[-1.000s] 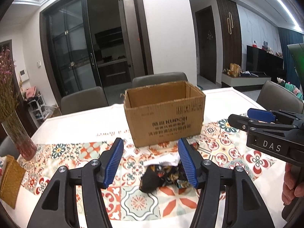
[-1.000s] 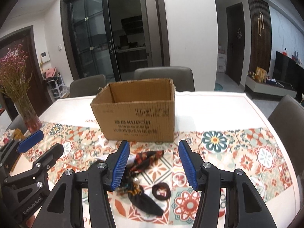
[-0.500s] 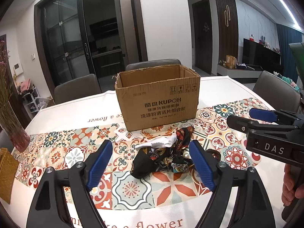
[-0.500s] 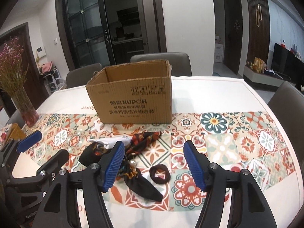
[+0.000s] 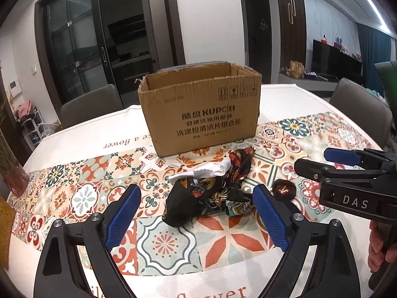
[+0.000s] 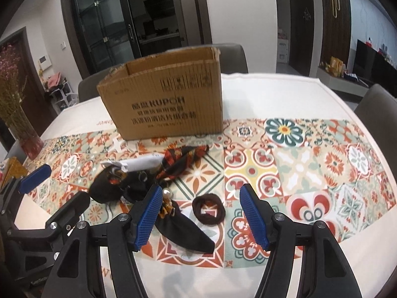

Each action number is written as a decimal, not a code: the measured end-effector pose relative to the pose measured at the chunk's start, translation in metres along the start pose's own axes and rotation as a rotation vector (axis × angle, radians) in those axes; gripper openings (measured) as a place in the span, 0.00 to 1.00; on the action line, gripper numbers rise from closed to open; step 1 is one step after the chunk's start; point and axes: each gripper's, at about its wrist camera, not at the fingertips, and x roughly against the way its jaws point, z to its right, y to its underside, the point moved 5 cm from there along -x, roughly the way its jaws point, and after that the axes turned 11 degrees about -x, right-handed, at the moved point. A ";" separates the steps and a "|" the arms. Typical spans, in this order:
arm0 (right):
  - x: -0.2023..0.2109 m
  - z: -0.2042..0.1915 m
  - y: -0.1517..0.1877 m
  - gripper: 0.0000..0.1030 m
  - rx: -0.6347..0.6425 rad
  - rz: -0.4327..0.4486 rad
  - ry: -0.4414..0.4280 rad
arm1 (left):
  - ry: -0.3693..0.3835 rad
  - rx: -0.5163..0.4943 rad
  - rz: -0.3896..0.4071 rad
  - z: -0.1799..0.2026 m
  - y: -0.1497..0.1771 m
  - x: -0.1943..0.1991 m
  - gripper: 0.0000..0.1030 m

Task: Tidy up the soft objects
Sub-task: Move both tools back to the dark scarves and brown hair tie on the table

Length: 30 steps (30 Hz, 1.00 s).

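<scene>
Both grippers pulled back and higher than a second ago; pile now sits farther ahead of pads. Left gripper [image 5: 196,213] spread wide, holding nothing; right gripper [image 6: 198,213] likewise released. Heap of dark patterned scarves [image 5: 211,196] with white cloth [image 5: 206,171] on counter [image 5: 74,134], just before cardboard box [image 5: 201,109]. Brown hair tie [image 6: 209,210] beside heap, apart. Judgement: all light, limp, drapes; pinch bunched fold at heap's top, hair tie by its ring.

The left gripper [image 5: 196,219] now spreads wider than a second ago. Both grippers sit lower and closer over the fabric pile [image 5: 211,193].
</scene>
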 end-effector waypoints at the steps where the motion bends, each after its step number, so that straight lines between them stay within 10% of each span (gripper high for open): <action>1: -0.003 0.001 0.002 0.64 -0.002 -0.005 0.002 | 0.003 -0.006 -0.004 0.000 0.001 -0.003 0.91; 30: -0.072 0.007 0.026 0.64 0.000 -0.094 0.056 | 0.122 0.021 -0.094 0.002 0.032 -0.084 0.91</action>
